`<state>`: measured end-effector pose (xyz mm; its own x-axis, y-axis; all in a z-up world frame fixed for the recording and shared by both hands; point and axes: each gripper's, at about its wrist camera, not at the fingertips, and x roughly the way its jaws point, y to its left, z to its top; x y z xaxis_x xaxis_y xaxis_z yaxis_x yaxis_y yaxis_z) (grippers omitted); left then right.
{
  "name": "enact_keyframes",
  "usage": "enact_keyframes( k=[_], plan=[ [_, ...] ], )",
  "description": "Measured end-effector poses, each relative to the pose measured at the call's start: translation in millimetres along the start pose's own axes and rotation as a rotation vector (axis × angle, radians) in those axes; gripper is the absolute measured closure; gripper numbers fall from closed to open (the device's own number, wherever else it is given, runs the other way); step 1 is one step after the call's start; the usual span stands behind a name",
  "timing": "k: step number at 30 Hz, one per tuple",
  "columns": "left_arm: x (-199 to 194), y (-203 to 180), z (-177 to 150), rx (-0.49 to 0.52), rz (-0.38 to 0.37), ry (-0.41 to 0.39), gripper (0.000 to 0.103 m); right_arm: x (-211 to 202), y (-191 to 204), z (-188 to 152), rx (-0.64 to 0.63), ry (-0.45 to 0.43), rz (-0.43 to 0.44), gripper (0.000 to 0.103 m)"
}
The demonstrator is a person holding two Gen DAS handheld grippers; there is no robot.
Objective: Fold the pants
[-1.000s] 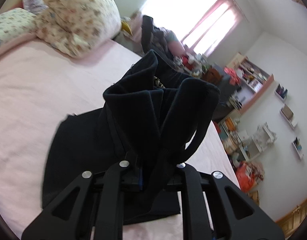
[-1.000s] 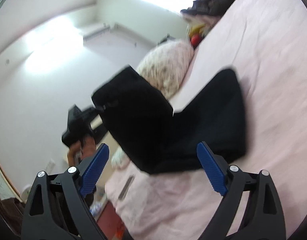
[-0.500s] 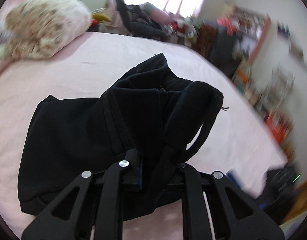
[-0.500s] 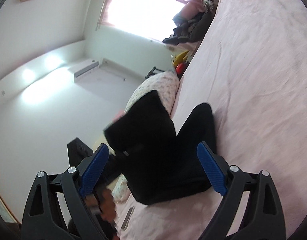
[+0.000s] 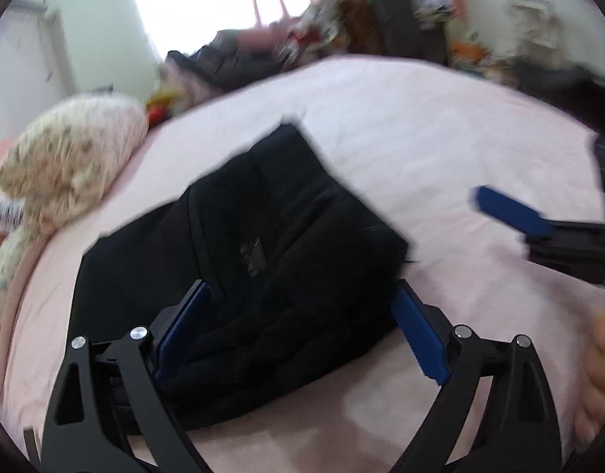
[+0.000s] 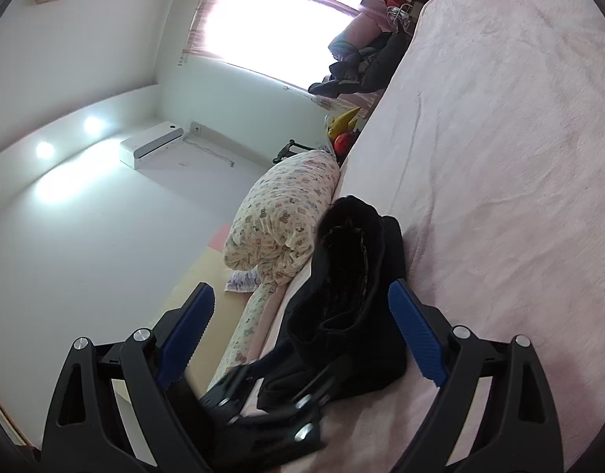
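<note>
The black pants (image 5: 286, 244) lie folded in a thick bundle on the pink bed (image 5: 421, 126). My left gripper (image 5: 300, 333) is low over their near edge. Its jaws are opening wide, with the cloth lying loose between the blue pads and nothing pinched. At the right of the left wrist view is my right gripper's blue pad (image 5: 511, 213), apart from the pants. In the right wrist view my right gripper (image 6: 302, 333) stands open and holds nothing. Beyond it are the pants (image 6: 353, 276) and, in front of them, the left gripper (image 6: 271, 406).
A floral quilt roll (image 5: 70, 157) (image 6: 286, 213) lies along the bed's head side beside the pants. Dark clothes (image 5: 223, 63) and clutter are piled past the far edge under the window. A person's hand (image 5: 602, 374) shows at the lower right. Pink sheet (image 6: 499, 157) stretches away to the right.
The left gripper, shut on the raised end of the pants before, now has wide jaws. The cloth has dropped flat onto the bundle. The left hand came down and rolled, while the right one barely moved.
</note>
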<state>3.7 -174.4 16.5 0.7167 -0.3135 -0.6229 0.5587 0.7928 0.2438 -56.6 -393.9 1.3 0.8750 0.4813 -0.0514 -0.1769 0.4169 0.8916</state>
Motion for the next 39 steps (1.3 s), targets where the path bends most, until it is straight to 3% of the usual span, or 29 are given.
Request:
enact_keyframes(
  k=[2, 4, 6, 10, 14, 16, 19, 22, 24, 26, 27, 28, 30, 32, 35, 36, 39],
  plan=[
    [-16.1, -1.1, -5.7, 0.002, -0.057, -0.052, 0.002, 0.3, 1.7, 0.6, -0.009, -0.006, -0.010, 0.011],
    [-33.0, 9.8, -13.2, -0.041, -0.098, -0.103, 0.002, 1.1, 2.6, 0.7, -0.027, -0.011, -0.019, 0.012],
    [-44.3, 26.5, -18.6, -0.099, -0.093, -0.123, 0.002, 1.8, 5.1, 0.2, -0.051, -0.016, -0.015, 0.017],
    [-60.6, 102.1, -39.5, -0.302, -0.023, -0.153, 0.002, 8.0, 24.5, -5.2, -0.161, 0.019, -0.006, 0.028],
    [-66.9, 167.0, -45.9, -0.479, 0.009, -0.163, 0.002, 42.4, 78.3, -16.5, -0.387, 0.102, -0.027, 0.030],
    [-65.5, 186.4, -46.9, -0.576, -0.043, -0.171, 0.002, 71.4, 100.8, -16.2, -0.479, 0.149, -0.054, 0.030],
    [-51.3, 200.4, -45.5, -0.670, -0.122, -0.163, 0.002, 120.3, 115.2, -6.8, -0.506, 0.235, -0.102, 0.030],
    [-43.9, 193.5, -50.6, -0.677, -0.131, -0.126, 0.002, 154.7, 121.3, -5.5, -0.566, 0.290, -0.194, 0.030],
    [-33.3, 187.0, -51.7, -0.660, -0.115, -0.084, 0.002, 170.8, 107.9, -3.9, -0.564, 0.320, -0.311, 0.028],
    [-13.3, 182.4, -59.7, -0.652, -0.095, 0.012, 0.002, 182.2, 75.5, -2.0, -0.497, 0.377, -0.452, 0.030],
    [-1.9, 181.5, -65.9, -0.648, -0.111, 0.065, 0.002, 184.3, 49.8, -2.1, -0.424, 0.420, -0.506, 0.039],
    [0.7, 179.0, -69.6, -0.630, -0.122, 0.069, 0.002, 183.9, 31.3, -2.3, -0.371, 0.440, -0.528, 0.046],
    [-0.4, 171.4, -71.1, -0.569, -0.101, 0.054, 0.002, 170.6, 9.7, 0.8, -0.305, 0.400, -0.484, 0.062],
    [1.7, 165.3, -69.8, -0.517, -0.075, 0.069, 0.002, 163.1, 1.3, 6.3, -0.243, 0.388, -0.443, 0.065],
    [-0.9, 167.6, -68.0, -0.523, -0.083, 0.069, 0.002, 155.9, 8.5, 13.4, -0.217, 0.368, -0.456, 0.060],
    [-2.7, 169.5, -68.3, -0.533, -0.090, 0.062, 0.002, 151.7, 18.2, 13.8, -0.249, 0.351, -0.463, 0.052],
    [-7.2, 176.1, -68.2, -0.544, -0.065, 0.049, 0.002, 133.4, 48.0, 9.1, -0.364, 0.285, -0.413, 0.045]
  ],
)
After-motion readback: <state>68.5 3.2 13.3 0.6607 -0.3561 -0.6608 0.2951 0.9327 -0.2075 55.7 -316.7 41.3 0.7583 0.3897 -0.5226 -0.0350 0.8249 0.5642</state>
